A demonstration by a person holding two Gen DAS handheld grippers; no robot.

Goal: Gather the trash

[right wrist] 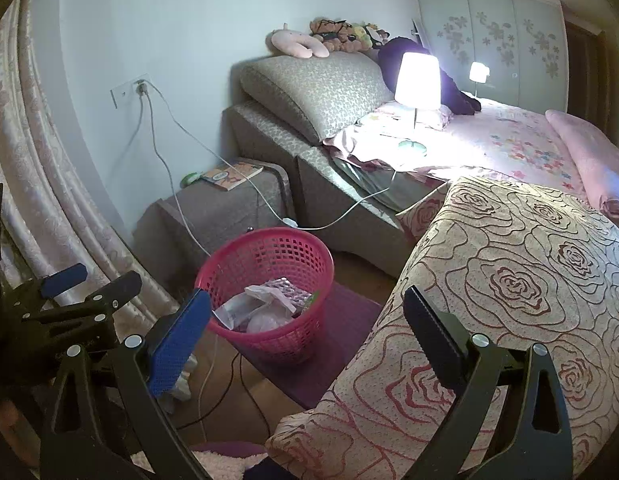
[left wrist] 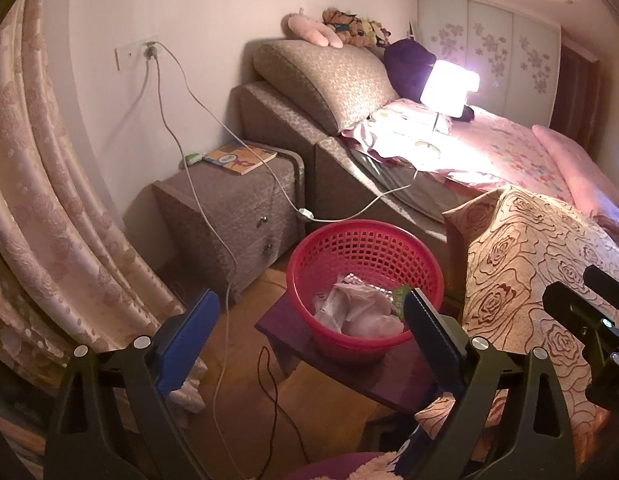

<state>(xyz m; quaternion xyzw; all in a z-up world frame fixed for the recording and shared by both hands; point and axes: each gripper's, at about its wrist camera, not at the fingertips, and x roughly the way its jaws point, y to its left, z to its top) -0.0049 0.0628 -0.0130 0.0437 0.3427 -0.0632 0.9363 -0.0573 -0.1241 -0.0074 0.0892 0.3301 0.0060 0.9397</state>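
Note:
A red plastic mesh basket point(left wrist: 363, 256) stands on a dark purple stool point(left wrist: 341, 356) beside the bed; it also shows in the right wrist view point(right wrist: 269, 256). Crumpled white wrappers and a bit of green trash point(left wrist: 359, 306) lie inside it, seen too in the right wrist view point(right wrist: 265, 306). My left gripper point(left wrist: 309, 344) is open and empty, just in front of the basket. My right gripper point(right wrist: 305, 336) is open and empty, to the basket's right, above a rose-patterned cushion point(right wrist: 489, 292).
A grey bedside cabinet point(left wrist: 233, 208) with a book point(left wrist: 241, 158) stands left of the basket. Cables point(left wrist: 225, 264) hang from a wall socket across it to the floor. A lit lamp point(left wrist: 449, 88) stands on the bed. Curtains point(left wrist: 49, 200) hang at the left.

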